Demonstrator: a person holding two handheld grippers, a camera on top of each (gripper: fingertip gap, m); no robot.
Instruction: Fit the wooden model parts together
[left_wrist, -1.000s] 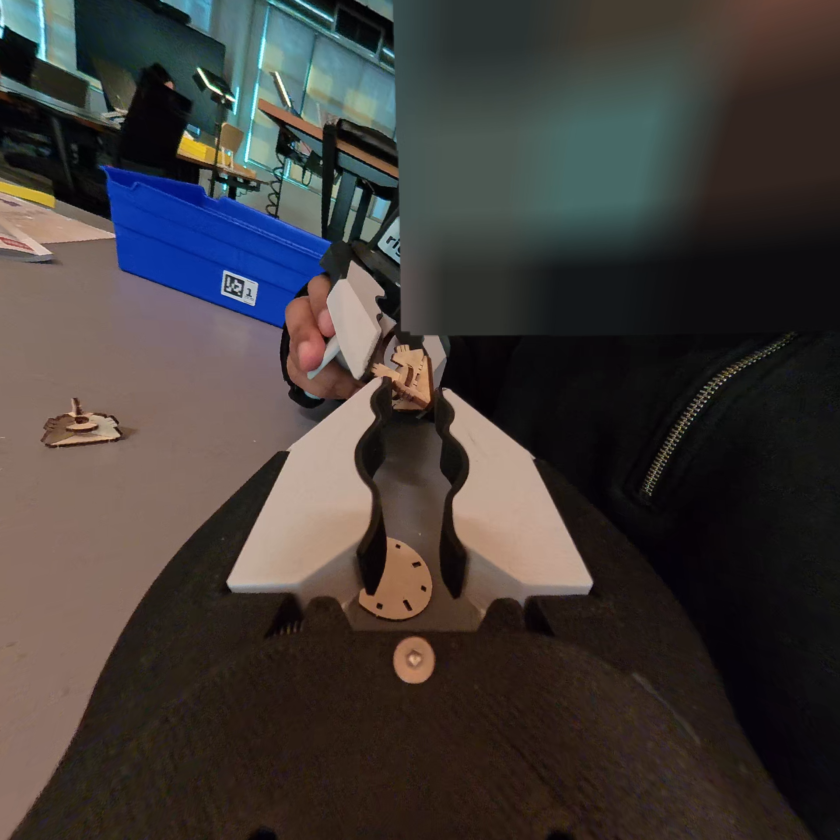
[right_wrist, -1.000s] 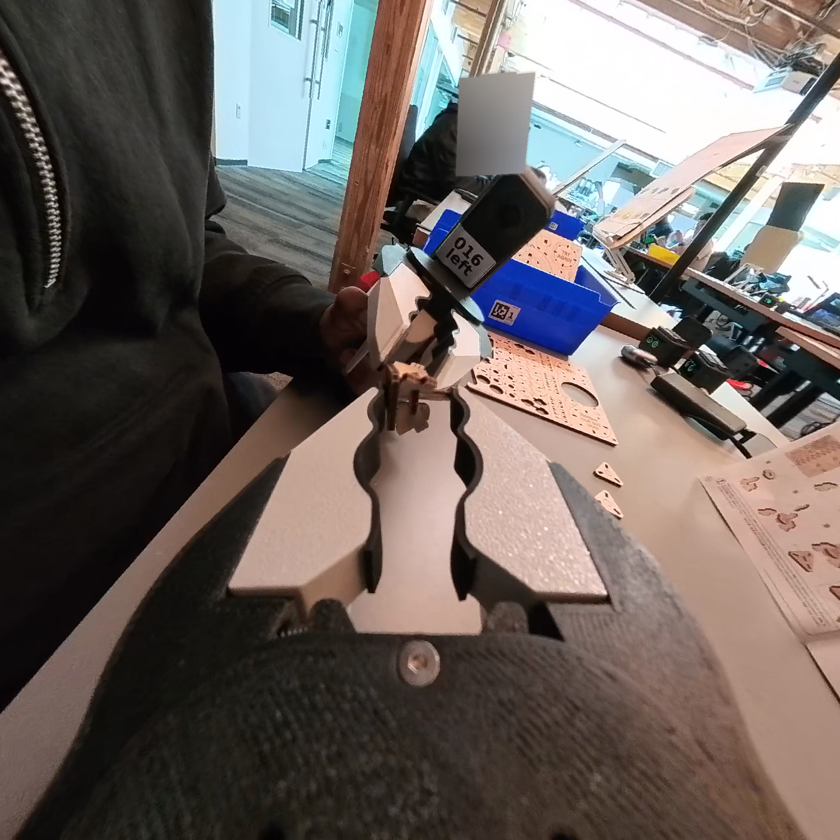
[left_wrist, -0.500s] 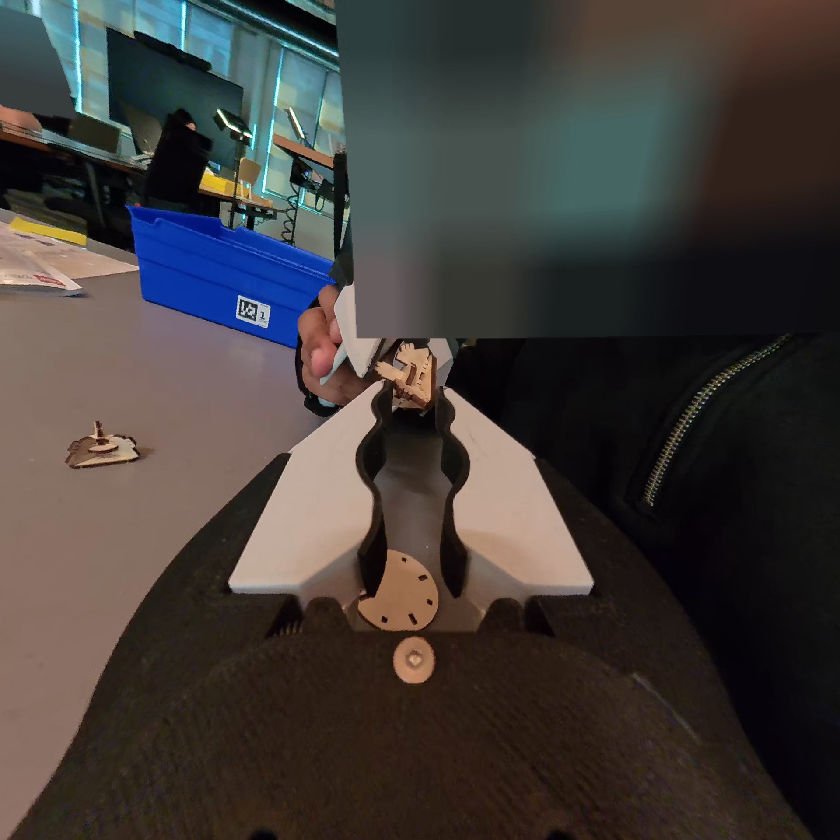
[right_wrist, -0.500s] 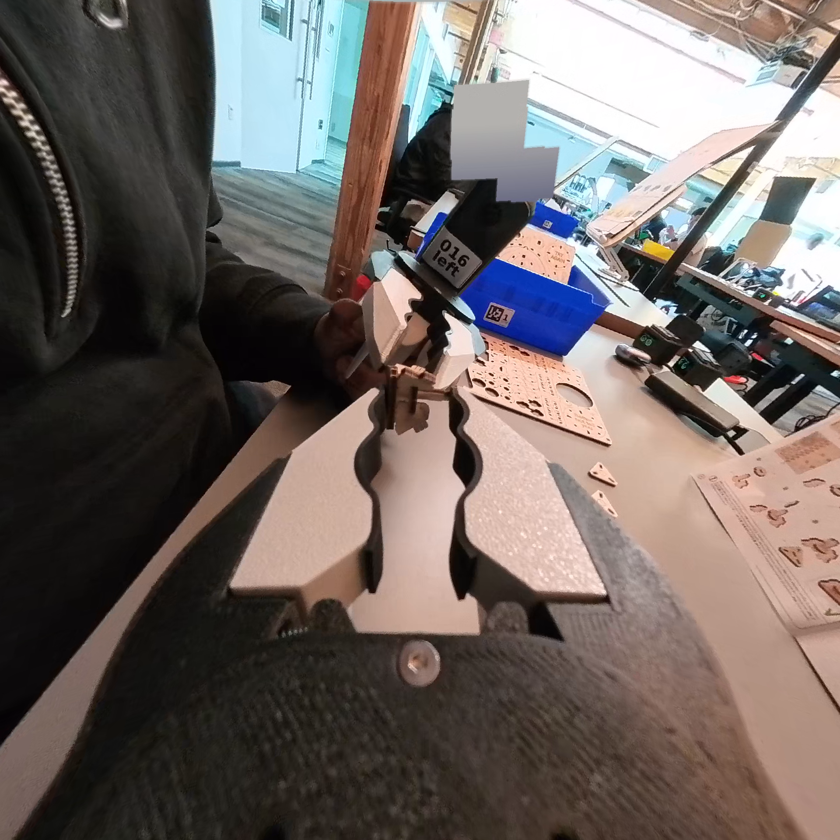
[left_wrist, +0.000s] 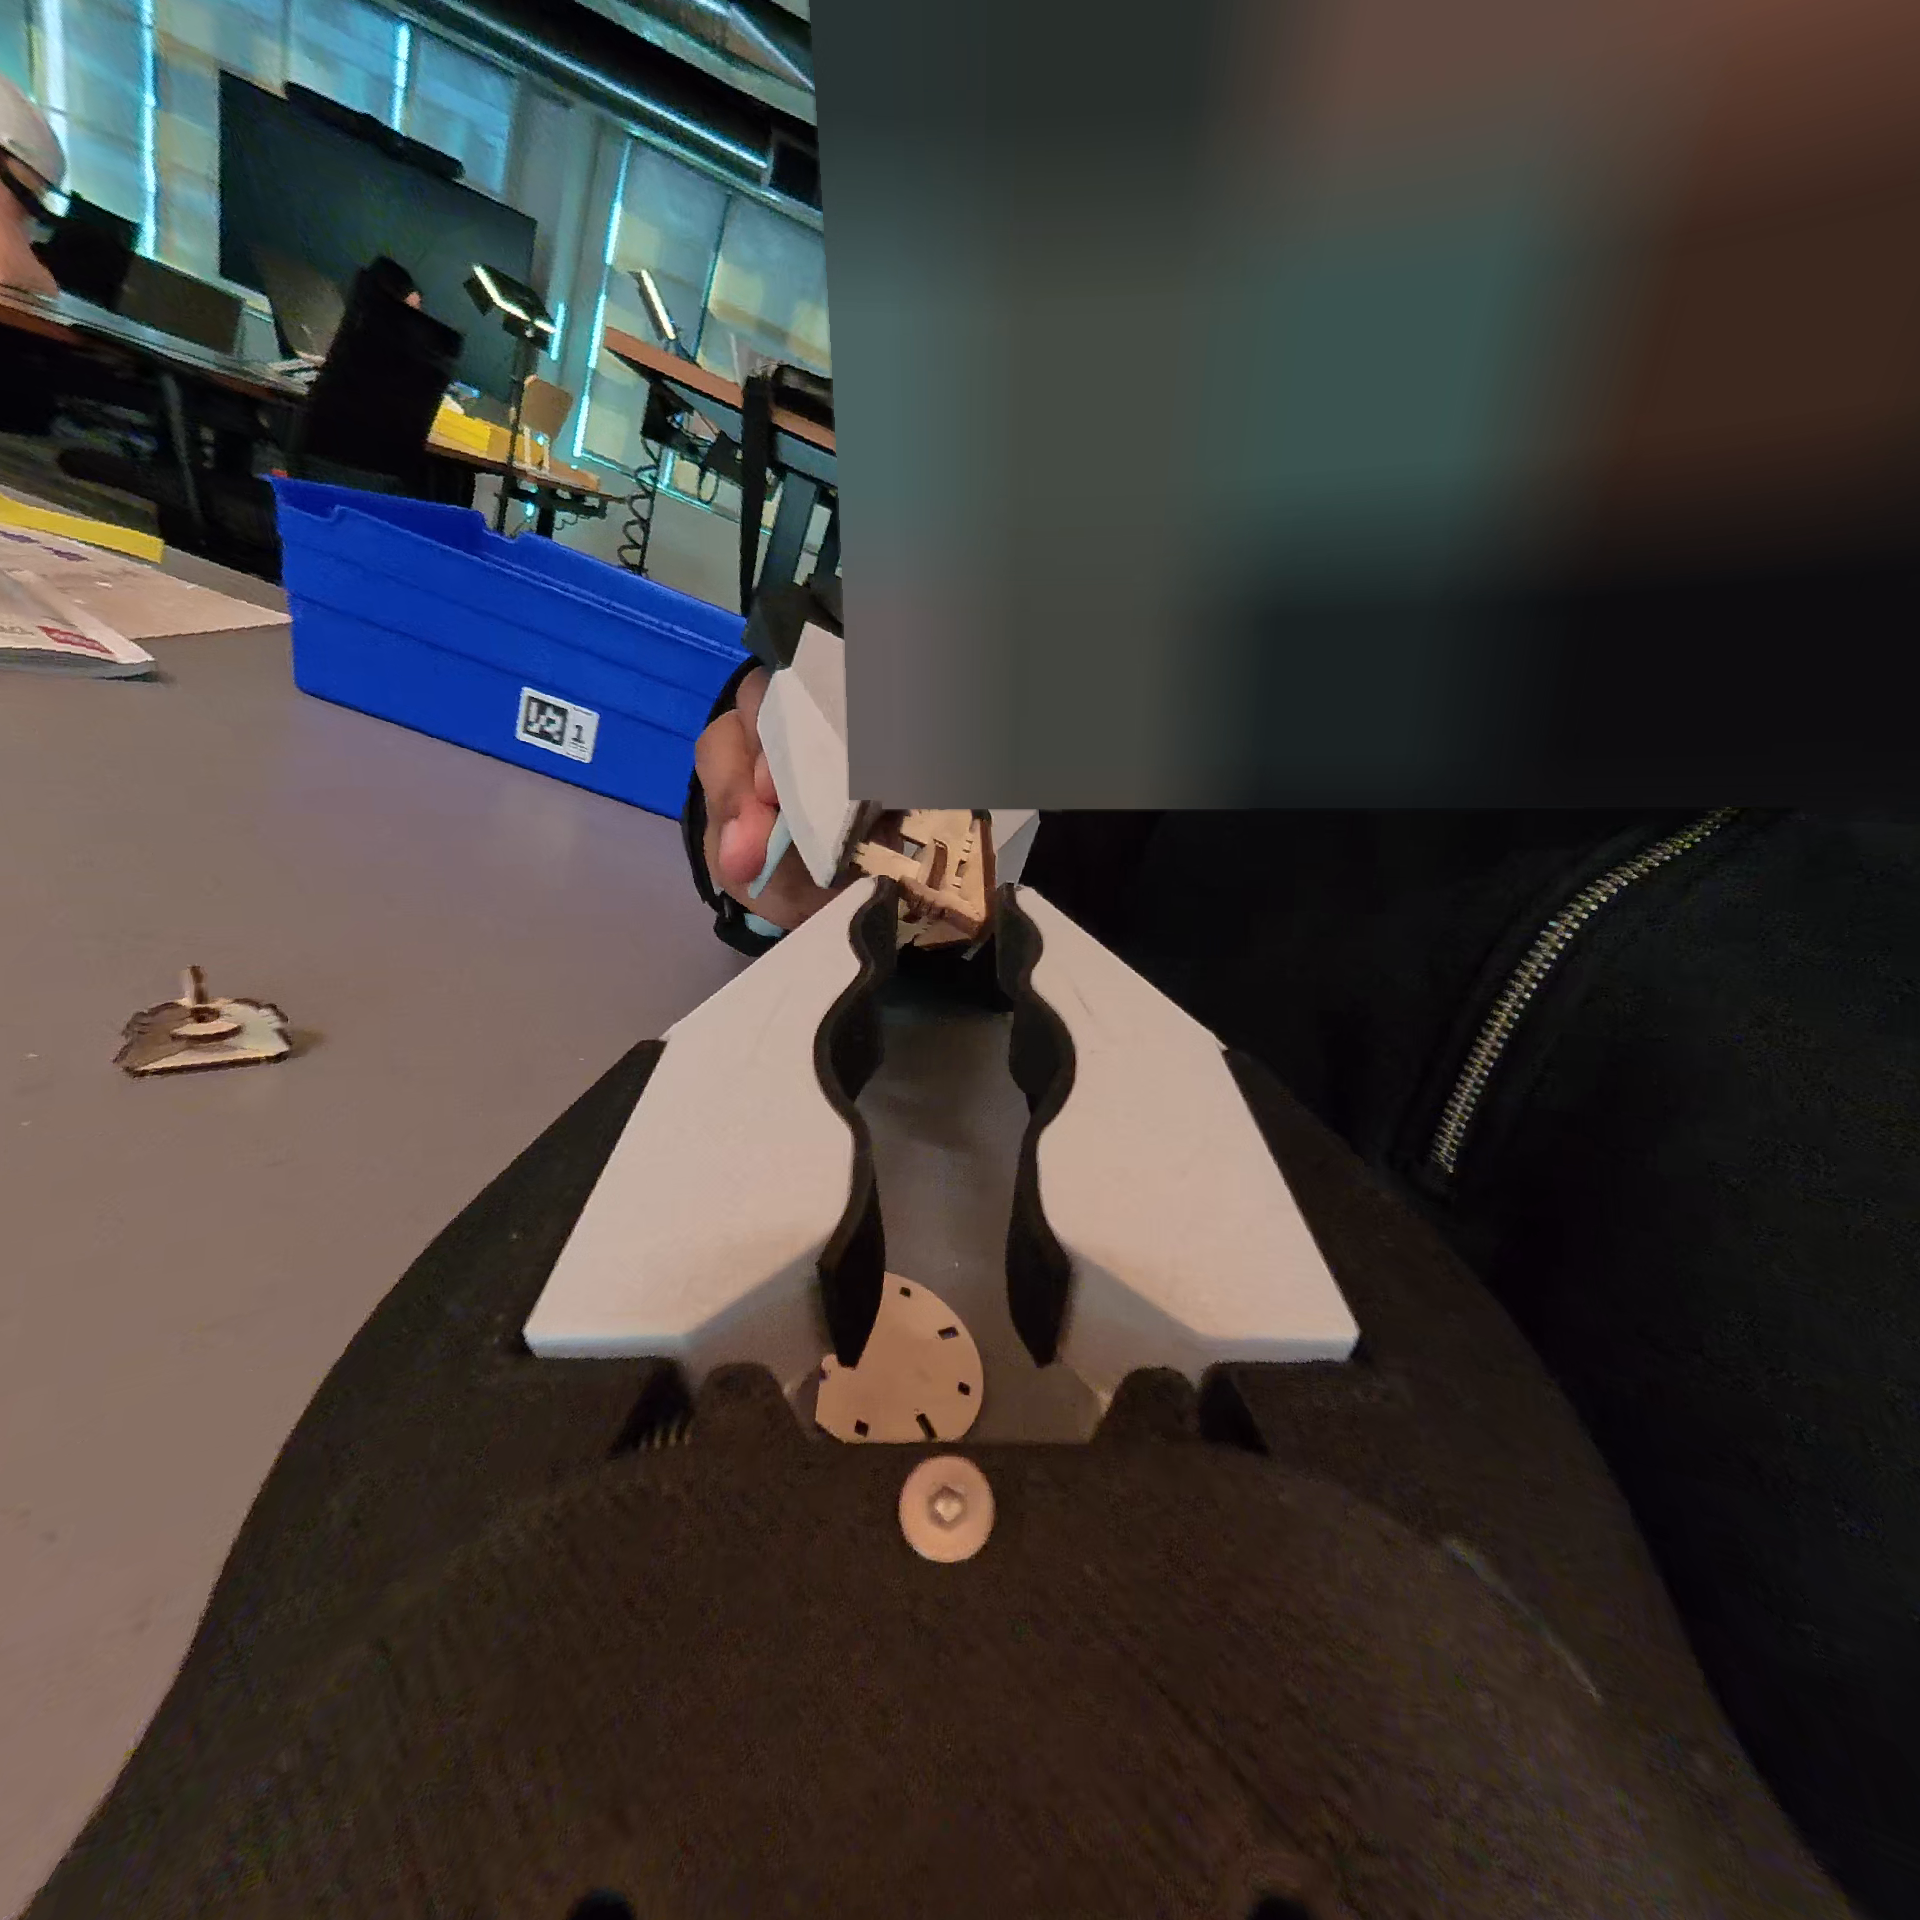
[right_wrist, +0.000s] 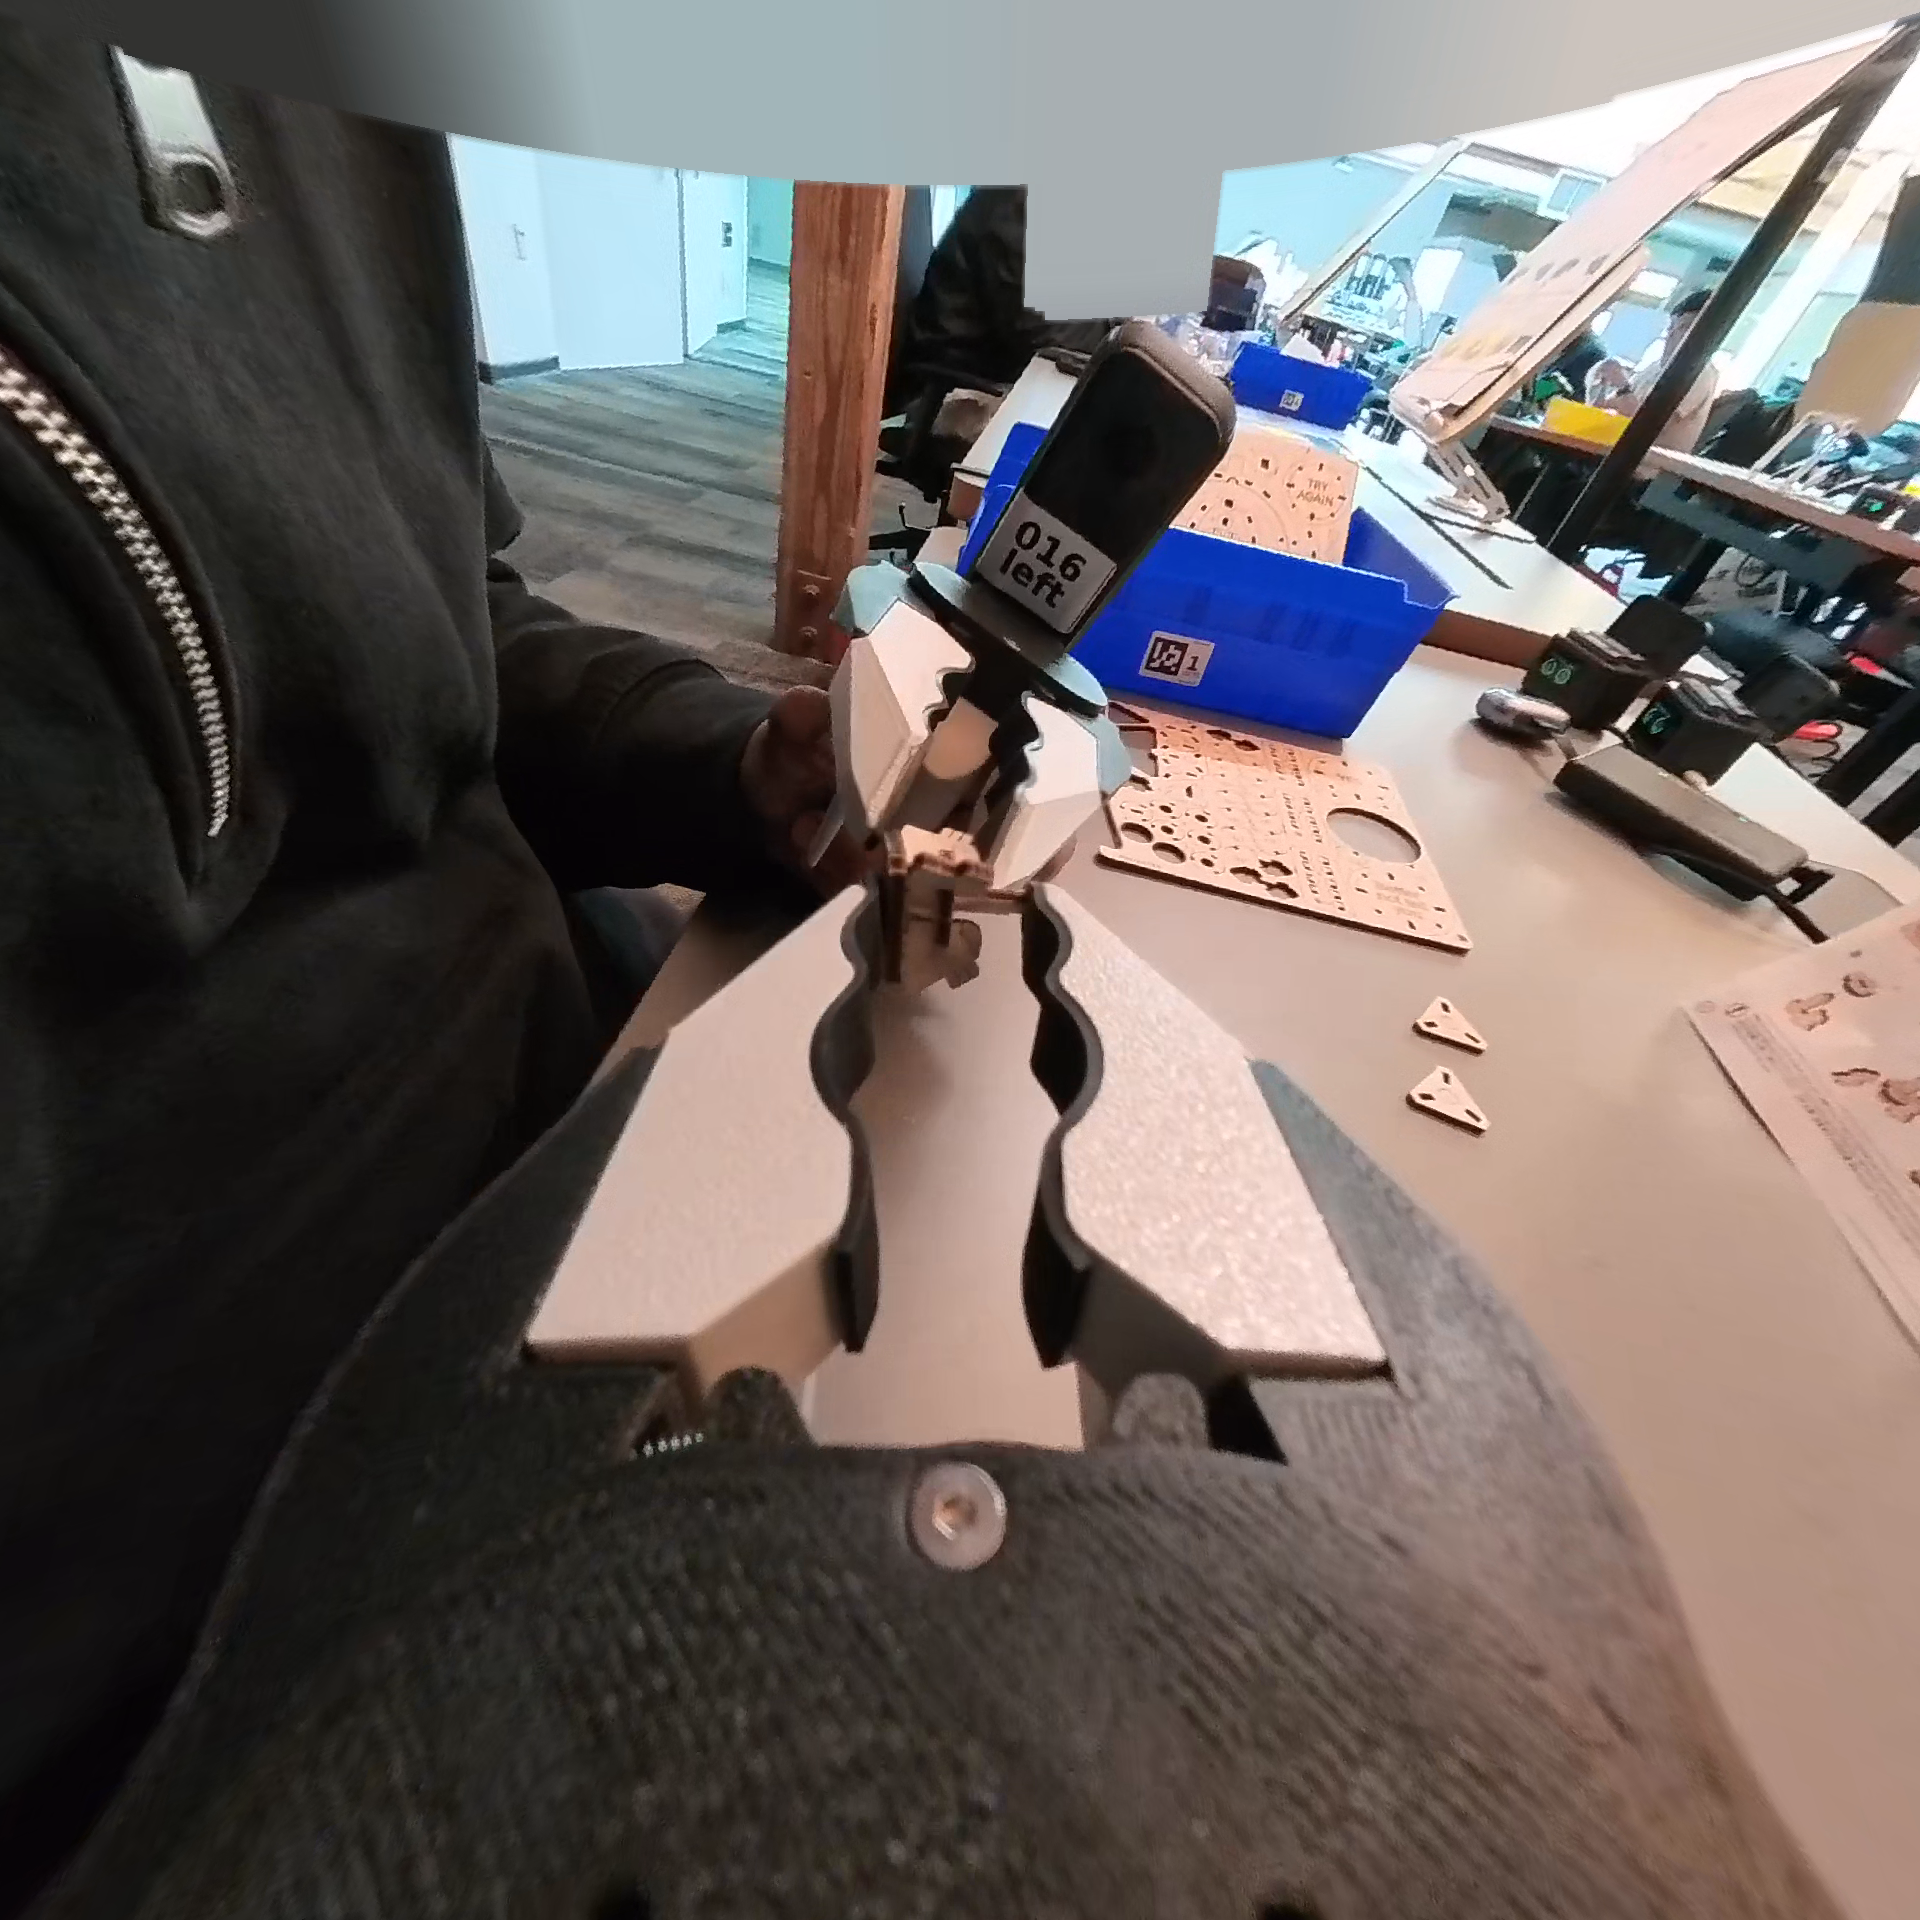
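Roughly upright wooden assembly (right_wrist: 928, 894)

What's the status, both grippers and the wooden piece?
Both grippers shut on one wooden assembly, tips meeting above the table. Wooden disc under the left. Nothing in the way.

Two grippers (right_wrist: 951, 914) (right_wrist: 935, 831) are seen, tip to tip, one wooden assembly (right_wrist: 930, 894) between them. Two wooden triangles (right_wrist: 1449, 1023) and one punched sheet (right_wrist: 1278, 842) are counted right of the right gripper. One blue bin (right_wrist: 1257, 623) is counted behind, possibly a second farther off.
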